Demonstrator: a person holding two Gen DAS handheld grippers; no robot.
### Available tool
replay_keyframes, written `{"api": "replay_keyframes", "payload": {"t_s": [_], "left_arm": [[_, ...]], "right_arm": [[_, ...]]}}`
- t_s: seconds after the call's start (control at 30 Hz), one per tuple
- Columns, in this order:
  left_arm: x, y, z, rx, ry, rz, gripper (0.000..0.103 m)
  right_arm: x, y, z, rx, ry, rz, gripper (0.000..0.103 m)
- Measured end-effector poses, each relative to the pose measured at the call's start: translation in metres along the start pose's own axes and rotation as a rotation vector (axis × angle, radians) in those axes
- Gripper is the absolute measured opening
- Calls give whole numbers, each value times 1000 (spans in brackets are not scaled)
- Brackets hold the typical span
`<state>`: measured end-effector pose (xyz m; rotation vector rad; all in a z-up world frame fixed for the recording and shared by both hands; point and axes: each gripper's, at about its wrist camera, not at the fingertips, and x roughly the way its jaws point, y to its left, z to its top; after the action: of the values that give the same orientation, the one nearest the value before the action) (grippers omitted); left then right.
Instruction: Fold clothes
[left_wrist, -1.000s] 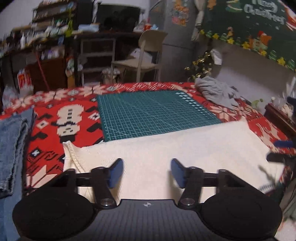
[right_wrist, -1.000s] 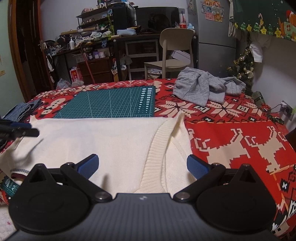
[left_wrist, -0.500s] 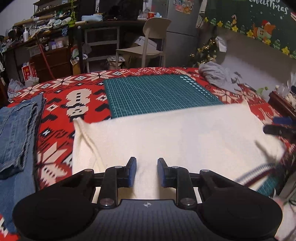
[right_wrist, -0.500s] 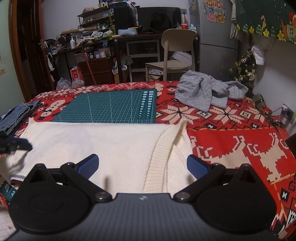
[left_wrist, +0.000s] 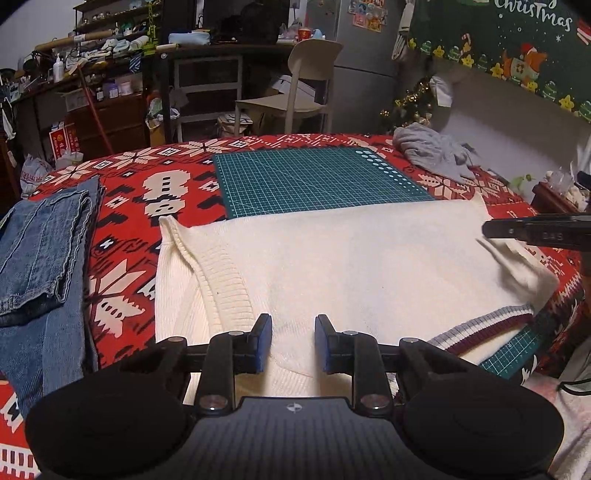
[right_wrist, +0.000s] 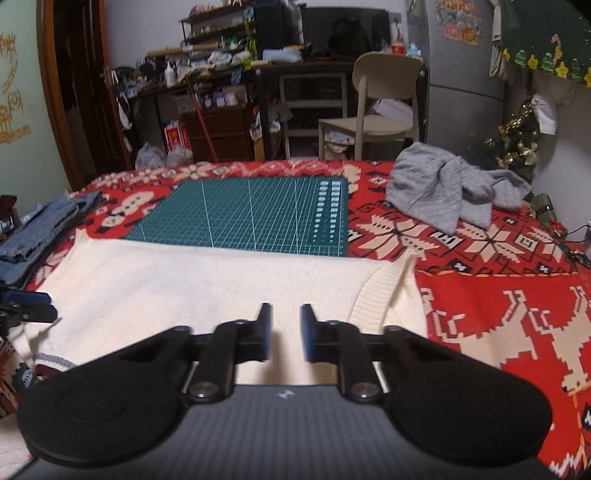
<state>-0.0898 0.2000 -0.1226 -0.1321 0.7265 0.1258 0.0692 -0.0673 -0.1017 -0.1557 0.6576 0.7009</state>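
The cream knitted sweater (left_wrist: 332, 266) is spread flat across the lower middle of both views, on a red table cover with white snowflake and reindeer patterns (right_wrist: 498, 306). Its ribbed neckline is seen at centre left in the left wrist view, and a striped maroon and grey hem at lower right. Its far edge overlaps the near edge of a dark green gridded cutting mat (left_wrist: 317, 181).

The left gripper (left_wrist: 291, 341) is held low over the sweater's near edge, its blue-padded fingers narrowed to a small gap; whether cloth is pinched cannot be told. The right gripper (right_wrist: 282, 332) is likewise nearly closed over the cream knit, with a slim gap between its pads and no grasp confirmed.

On the green hanging at the upper right of the left wrist view, part of the word "Christmas" can be read. Folded blue denim jeans (left_wrist: 40, 243) are laid at the left edge, and a crumpled grey garment (right_wrist: 450, 192) at the upper right. Bare patterned cover is left open at the right of the right wrist view.
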Motion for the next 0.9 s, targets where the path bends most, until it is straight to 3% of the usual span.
{"api": "replay_keyframes", "payload": {"t_s": [0.13,0.43,0.63,0.73,0.9], "left_arm": [[-3,0,-3,3,9,2,25],[-15,5,-11,-46,-19,-36,23],[-4,10,8,-88,-64,-47,7],[9,14,20,-101,-73,-51,6],[24,13,18,-70,-6,-14,3]], "right_arm": [[4,2,-8,0,52,5,16],[-33,-4,-41,41,58,27,17],[-35,-4,-27,38,33,20,17],[-24,1,-17,7,38,12,16],[-9,7,-17,-24,68,5,15]]}}
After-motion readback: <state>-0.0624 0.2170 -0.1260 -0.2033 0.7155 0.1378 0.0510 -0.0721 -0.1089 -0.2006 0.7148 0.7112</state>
